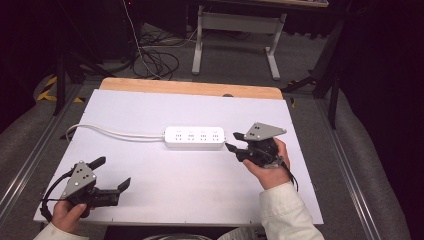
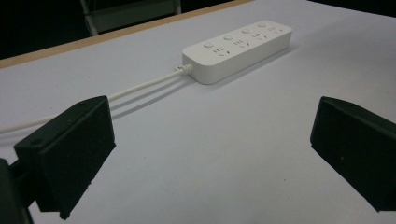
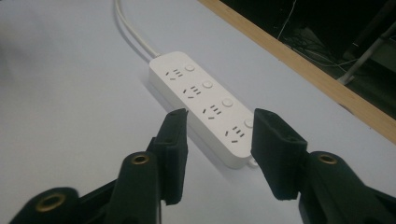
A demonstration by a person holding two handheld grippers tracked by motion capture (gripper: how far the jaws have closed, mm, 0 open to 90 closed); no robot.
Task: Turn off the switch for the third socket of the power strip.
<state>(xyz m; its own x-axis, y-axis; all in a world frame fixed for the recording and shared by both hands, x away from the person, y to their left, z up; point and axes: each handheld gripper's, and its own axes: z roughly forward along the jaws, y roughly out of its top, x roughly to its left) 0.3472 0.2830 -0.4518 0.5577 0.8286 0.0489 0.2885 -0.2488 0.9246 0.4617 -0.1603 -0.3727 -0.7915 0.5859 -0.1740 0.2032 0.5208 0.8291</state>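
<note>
A white power strip (image 1: 195, 137) (image 2: 238, 49) (image 3: 205, 105) with several sockets and round buttons lies flat at the middle of the white table top (image 1: 200, 185). Its white cable (image 1: 110, 131) (image 2: 140, 88) (image 3: 133, 32) runs off to the left edge. My right gripper (image 1: 231, 141) (image 3: 219, 126) is open, its jaw tips just at the strip's right end, one on each side; I cannot tell if they touch it. My left gripper (image 1: 114, 172) (image 2: 215, 135) is wide open over bare table at the front left, well short of the strip.
A wooden edge (image 1: 190, 88) (image 3: 299, 60) borders the far side of the table. Beyond it on the floor stand the white legs of another table (image 1: 235, 22) among loose cables (image 1: 155, 60). Grey floor rails flank the table on both sides.
</note>
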